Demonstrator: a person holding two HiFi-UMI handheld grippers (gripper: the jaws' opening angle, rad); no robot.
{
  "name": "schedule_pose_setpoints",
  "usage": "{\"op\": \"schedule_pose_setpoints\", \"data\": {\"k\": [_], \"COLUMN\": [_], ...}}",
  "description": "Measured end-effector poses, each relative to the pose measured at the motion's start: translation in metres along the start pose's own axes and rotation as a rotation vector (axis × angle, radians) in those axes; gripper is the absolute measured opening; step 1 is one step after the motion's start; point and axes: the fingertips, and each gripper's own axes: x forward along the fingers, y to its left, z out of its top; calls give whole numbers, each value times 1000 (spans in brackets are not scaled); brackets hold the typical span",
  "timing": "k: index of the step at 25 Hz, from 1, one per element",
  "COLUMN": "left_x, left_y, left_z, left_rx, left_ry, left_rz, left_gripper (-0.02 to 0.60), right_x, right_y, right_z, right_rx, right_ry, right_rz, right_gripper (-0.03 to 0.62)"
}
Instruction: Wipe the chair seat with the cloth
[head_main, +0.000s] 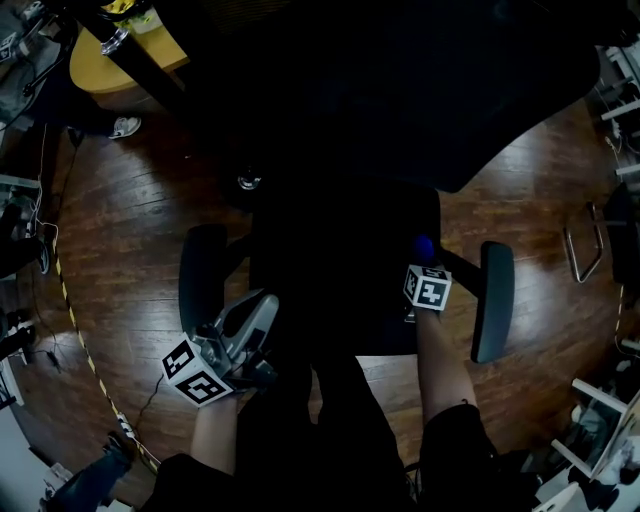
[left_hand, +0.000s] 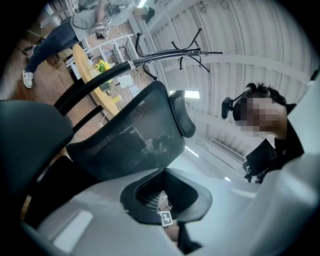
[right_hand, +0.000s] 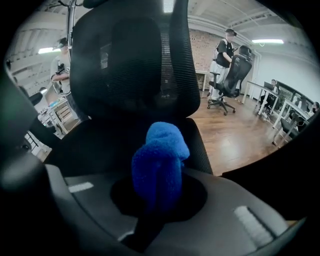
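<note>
A black office chair stands below me, its dark seat (head_main: 330, 250) between two armrests (head_main: 200, 275) (head_main: 494, 300). My right gripper (head_main: 422, 262) is over the seat's right side, shut on a bunched blue cloth (head_main: 424, 246). In the right gripper view the cloth (right_hand: 159, 160) sticks up from the right gripper (right_hand: 157, 197), with the seat (right_hand: 100, 145) and mesh backrest (right_hand: 130, 55) behind it. My left gripper (head_main: 262, 305) hovers off the seat's front left corner, jaws together and holding nothing. The left gripper (left_hand: 165, 197) points up at the backrest (left_hand: 125, 142).
A round wooden table (head_main: 95, 65) and a person's shoe (head_main: 124, 127) are at the far left on the wood floor. A metal frame (head_main: 583, 250) stands at the right. A coat rack (left_hand: 192, 50) rises behind. Another chair with a person (right_hand: 227, 65) stands further off.
</note>
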Motion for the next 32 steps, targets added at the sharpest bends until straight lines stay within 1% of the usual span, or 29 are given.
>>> {"op": "schedule_pose_setpoints", "data": {"k": [4, 6, 7, 9, 11, 13, 16, 18, 20, 22, 25, 27, 29, 32], "left_x": [-10, -18, -22, -32, -43, -55, -72, -81, -85, -91, -102, -105, -103, -94], "left_y": [-3, -7, -8, -10, -9, -9, -10, -11, -11, -11, -10, -8, -7, -9], "left_z": [3, 7, 10, 18, 26, 32, 38, 40, 40, 39, 40, 42, 44, 42], "left_rx": [5, 11, 14, 19, 25, 31, 38, 38, 38, 38, 36, 34, 32, 33], "left_ry": [-19, -43, -56, -84, -115, -145, -175, -186, -188, -194, -201, -199, -197, -171], "left_rz": [12, 22, 27, 39, 53, 67, 89, 94, 95, 98, 104, 105, 98, 71], "left_gripper": [-11, -11, -11, -11, -11, -11, -11, -11, -11, -11, -11, -11, -11, -11], "right_x": [-3, -6, -8, -10, -8, -2, -8, -14, -15, -14, -16, -17, -16, -13], "right_y": [-4, 3, 14, 57, 118, 180, 272, 322, 358, 373, 379, 380, 372, 344], "right_z": [6, 11, 12, 12, 10, -2, -20, -31, -44, -54, -58, -60, -61, -65], "right_rx": [-18, 11, 35, 47, 27, 14, -13, -26, -44, -59, -67, -99, -114, -100], "right_ry": [-20, -36, -45, -47, -35, -19, 9, 26, 53, 69, 54, 50, 50, 52], "right_rz": [-18, -11, 11, 83, 185, 298, 449, 519, 564, 568, 575, 587, 572, 518], "right_gripper": [34, 34, 34, 34, 34, 34, 35, 34, 35, 35, 34, 34, 34, 34]}}
